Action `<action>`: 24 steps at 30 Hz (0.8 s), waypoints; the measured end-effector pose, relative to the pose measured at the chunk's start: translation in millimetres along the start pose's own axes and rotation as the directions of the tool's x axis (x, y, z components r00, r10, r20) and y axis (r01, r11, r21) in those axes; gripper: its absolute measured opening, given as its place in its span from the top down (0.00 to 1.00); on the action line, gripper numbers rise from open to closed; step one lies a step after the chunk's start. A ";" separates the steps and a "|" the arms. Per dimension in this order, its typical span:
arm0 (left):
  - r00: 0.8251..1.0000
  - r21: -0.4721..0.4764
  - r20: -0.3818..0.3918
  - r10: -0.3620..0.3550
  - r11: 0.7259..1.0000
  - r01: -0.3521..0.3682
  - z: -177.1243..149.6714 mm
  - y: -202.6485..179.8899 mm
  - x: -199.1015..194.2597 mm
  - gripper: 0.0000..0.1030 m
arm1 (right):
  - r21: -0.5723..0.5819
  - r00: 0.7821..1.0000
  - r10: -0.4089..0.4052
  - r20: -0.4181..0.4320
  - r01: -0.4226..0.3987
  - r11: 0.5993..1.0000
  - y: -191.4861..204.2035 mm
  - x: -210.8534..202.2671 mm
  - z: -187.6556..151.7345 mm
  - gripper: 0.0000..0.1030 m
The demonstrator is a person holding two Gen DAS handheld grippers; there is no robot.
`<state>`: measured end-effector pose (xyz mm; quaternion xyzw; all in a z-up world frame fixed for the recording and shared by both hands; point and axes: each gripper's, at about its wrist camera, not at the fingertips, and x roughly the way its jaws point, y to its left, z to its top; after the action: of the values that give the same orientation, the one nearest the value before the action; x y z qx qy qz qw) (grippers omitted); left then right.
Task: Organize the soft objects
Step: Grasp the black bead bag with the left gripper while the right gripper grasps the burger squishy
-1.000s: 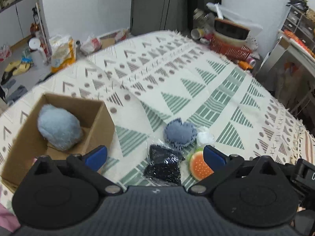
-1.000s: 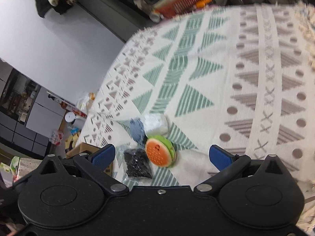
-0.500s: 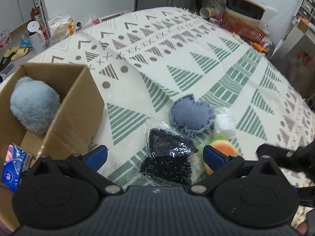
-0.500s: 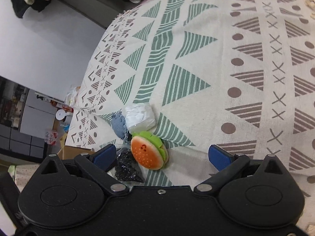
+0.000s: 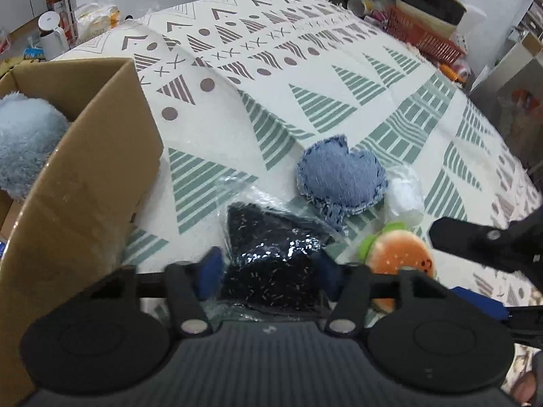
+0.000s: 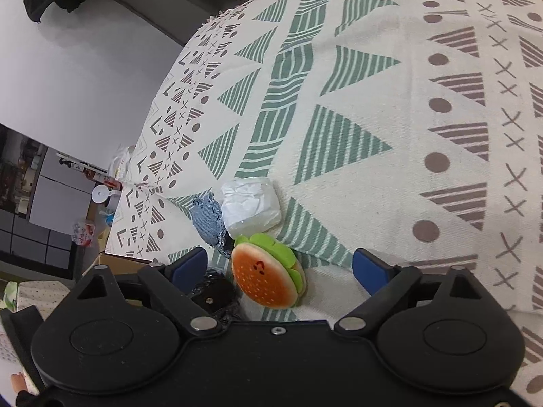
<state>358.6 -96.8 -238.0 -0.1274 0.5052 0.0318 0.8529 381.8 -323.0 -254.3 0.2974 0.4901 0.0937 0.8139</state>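
Note:
My left gripper (image 5: 269, 273) is shut on a black sequined pouch in clear plastic (image 5: 271, 247) lying on the patterned cloth. A blue denim heart cushion (image 5: 341, 178), a white wrapped bundle (image 5: 405, 200) and a plush burger (image 5: 397, 254) lie to its right. My right gripper (image 6: 281, 268) is open, its jaws either side of the plush burger (image 6: 266, 278), with the white bundle (image 6: 251, 208) and denim heart (image 6: 207, 217) beyond. A cardboard box (image 5: 88, 183) at left holds a fluffy light-blue plush (image 5: 23, 146).
The patterned tablecloth (image 5: 305, 78) covers the table. An orange basket (image 5: 424, 37) and clutter sit past the far edge. The right gripper's arm (image 5: 485, 240) shows at the right of the left wrist view.
My left gripper has moved down and closed on the black sequined pouch. My right gripper has moved in closer around the plush burger.

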 end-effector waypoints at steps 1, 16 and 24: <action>1.000 -0.002 -0.003 -0.008 1.000 0.008 0.7 0.9 -1.1 0.53 | -0.004 1.000 -0.001 0.002 0.001 1.000 1.1 0.8 0.2 0.11; 0.999 -0.007 0.019 -0.030 1.000 0.030 -5.1 7.3 -43.6 0.60 | -0.087 1.000 0.014 -0.025 -0.016 0.996 11.5 -1.2 -8.5 0.85; 0.996 -0.005 0.082 -0.030 1.000 0.030 -6.5 7.8 -85.3 0.60 | -0.058 0.994 0.105 0.015 -0.104 0.993 5.0 -30.3 -12.1 0.87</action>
<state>310.0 -84.5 -168.2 -0.1361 0.4676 0.0256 0.8730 357.0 -327.8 -233.1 0.3003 0.4636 0.1475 0.8205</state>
